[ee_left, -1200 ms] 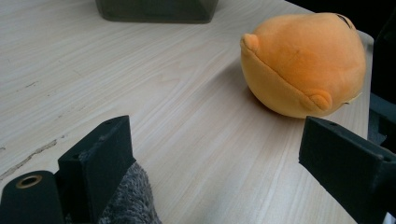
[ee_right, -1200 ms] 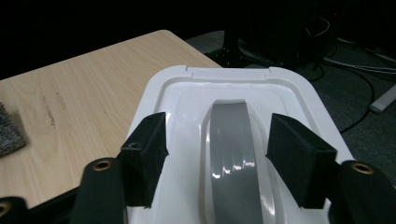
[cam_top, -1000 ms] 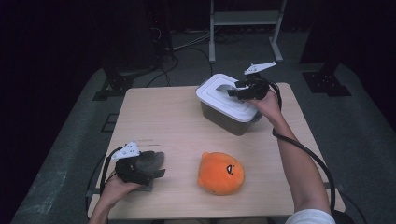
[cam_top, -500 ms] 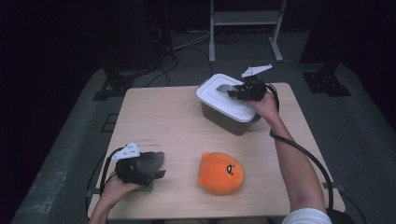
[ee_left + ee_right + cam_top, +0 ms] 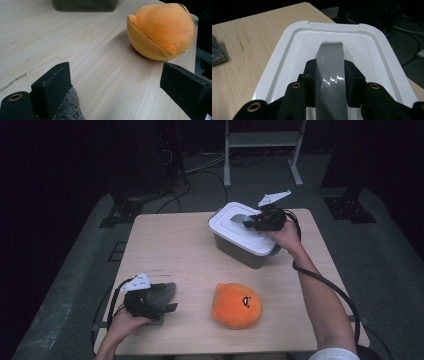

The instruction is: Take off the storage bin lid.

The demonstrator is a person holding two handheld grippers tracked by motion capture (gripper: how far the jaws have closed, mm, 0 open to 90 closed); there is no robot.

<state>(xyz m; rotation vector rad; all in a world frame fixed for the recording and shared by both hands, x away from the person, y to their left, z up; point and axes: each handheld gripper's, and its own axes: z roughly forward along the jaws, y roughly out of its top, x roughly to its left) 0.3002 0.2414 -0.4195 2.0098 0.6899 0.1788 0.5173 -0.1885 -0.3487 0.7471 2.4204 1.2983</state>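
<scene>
A dark box (image 5: 242, 254) with a white lid (image 5: 227, 229) stands at the table's far right. Along the lid runs a grey strap handle (image 5: 329, 57) (image 5: 239, 218). My right gripper (image 5: 329, 80) (image 5: 251, 222) has just been closing and is now shut on that handle, one pad pressing each side. An orange plush toy (image 5: 236, 305) (image 5: 160, 30) lies near the front edge. My left gripper (image 5: 115, 82) (image 5: 167, 301) rests at the front left, open wide and aimed at the plush. A grey fuzzy cloth (image 5: 67, 107) (image 5: 161, 292) lies against its left jaw.
The wooden table (image 5: 170, 245) has bare room across its left and middle. The grey cloth (image 5: 217, 51) shows at the left edge of the right gripper view. Cables trail from both grippers. A metal stand (image 5: 262, 140) and dark floor lie beyond the table.
The right gripper's jaws look drawn closer onto the lid's handle. Both hands, the box and the plush stay where they were.
</scene>
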